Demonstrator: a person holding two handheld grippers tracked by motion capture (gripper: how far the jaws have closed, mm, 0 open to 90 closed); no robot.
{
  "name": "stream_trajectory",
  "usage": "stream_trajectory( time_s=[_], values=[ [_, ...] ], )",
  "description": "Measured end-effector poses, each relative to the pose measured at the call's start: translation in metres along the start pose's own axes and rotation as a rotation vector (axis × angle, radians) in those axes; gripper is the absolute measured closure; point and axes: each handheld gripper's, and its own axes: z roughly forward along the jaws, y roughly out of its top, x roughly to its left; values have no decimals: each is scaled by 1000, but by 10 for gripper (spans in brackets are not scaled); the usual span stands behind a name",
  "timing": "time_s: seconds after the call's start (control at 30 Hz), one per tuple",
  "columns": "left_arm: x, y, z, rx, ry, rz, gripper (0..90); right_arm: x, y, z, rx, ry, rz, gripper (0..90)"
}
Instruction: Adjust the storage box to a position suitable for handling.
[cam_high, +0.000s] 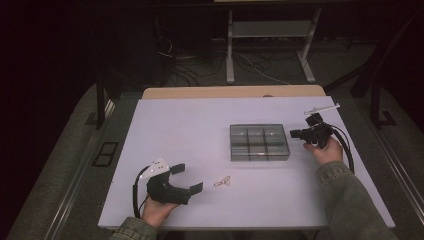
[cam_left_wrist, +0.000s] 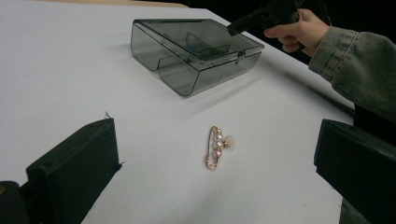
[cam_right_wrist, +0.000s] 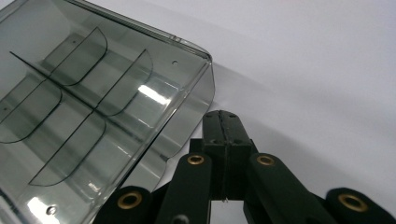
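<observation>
Resting on the pale tabletop, a smoky clear plastic organizer box sits right of centre, its lid down and its inner dividers showing through the top. In the right gripper view the box shows curved partitions splitting it into compartments, and one corner of it lies just beside the tip of the tongs.

The right tongs are held in the person's right hand at the right end of the box, pointing toward it. In the right gripper view the right tongs have their two black jaws pressed flat together with nothing between them, the tip close to the box's side wall; whether it touches the wall cannot be told.

A small gold pin set with pearls lies flat on the tabletop, well apart from the box and nearer the person. In the left gripper view the pin lies between the two spread jaws, ahead of them and touching neither.

The left tongs, held in the left hand at the near left of the tabletop, stand wide open and empty, aimed toward the pin.
</observation>
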Motion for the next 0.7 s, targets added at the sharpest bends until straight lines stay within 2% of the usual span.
stream_trajectory(
  time_s=[0.5,0.63,0.7],
  values=[
    [0,0,0,-5,4,-6,0,-1,-5,17,-11,18,16,896],
    [1,0,-1,-5,5,-6,0,-2,-10,19,-42,15,45,896],
    [1,0,0,-7,4,-8,0,-2,-12,22,-34,5,54,896]
  ],
)
